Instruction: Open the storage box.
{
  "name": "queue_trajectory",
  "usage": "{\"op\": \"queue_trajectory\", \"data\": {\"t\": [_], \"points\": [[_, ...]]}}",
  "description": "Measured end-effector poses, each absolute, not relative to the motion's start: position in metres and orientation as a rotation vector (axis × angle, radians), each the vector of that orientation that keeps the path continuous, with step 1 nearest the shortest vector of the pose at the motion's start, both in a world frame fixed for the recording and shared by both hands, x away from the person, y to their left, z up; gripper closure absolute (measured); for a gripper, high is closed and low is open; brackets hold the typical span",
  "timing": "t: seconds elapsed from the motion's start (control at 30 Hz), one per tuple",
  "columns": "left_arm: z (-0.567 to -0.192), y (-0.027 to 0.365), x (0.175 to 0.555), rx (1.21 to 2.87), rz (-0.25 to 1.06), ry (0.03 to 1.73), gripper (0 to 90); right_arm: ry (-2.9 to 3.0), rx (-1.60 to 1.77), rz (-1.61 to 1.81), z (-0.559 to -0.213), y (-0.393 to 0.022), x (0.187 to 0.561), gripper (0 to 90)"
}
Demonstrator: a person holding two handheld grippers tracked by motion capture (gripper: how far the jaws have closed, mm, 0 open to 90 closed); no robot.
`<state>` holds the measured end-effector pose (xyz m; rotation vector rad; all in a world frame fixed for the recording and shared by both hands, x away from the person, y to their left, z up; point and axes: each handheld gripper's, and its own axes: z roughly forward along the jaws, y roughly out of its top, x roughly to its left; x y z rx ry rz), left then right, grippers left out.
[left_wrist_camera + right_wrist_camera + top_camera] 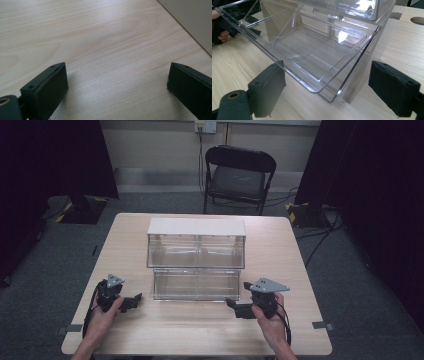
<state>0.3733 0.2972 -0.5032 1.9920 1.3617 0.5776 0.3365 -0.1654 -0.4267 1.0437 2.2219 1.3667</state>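
A clear plastic bin [196, 250] with a white top stands at the middle of the wooden table [200, 330]. Its lower drawer [196, 285] is tilted open toward me and looks empty. My left gripper [134, 301] rests open on the table to the left of the drawer, with bare wood between its jaws [117, 82]. My right gripper [234, 306] is open just right of the drawer's front corner. In the right gripper view the drawer's clear rim [294, 72] lies between the black pads [268, 87], not touched by them. The other hand [220, 35] shows beyond the drawer.
A black folding chair [239, 177] stands behind the table. Dark curtains hang at both sides, and cables run over the grey floor at the right. Tape marks [320, 325] sit near the table's front corners. Two round holes [418, 20] are cut into the tabletop.
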Motion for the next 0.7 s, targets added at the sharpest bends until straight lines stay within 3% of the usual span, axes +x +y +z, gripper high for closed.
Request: {"op": "queue_trajectory", "data": {"t": [0.7], "points": [[-0.503, 0.297, 0.373, 1.987, 0.573, 1.365, 2.7, 2.225, 1.017, 1.366, -0.413, -0.163, 0.340, 12.6]]}}
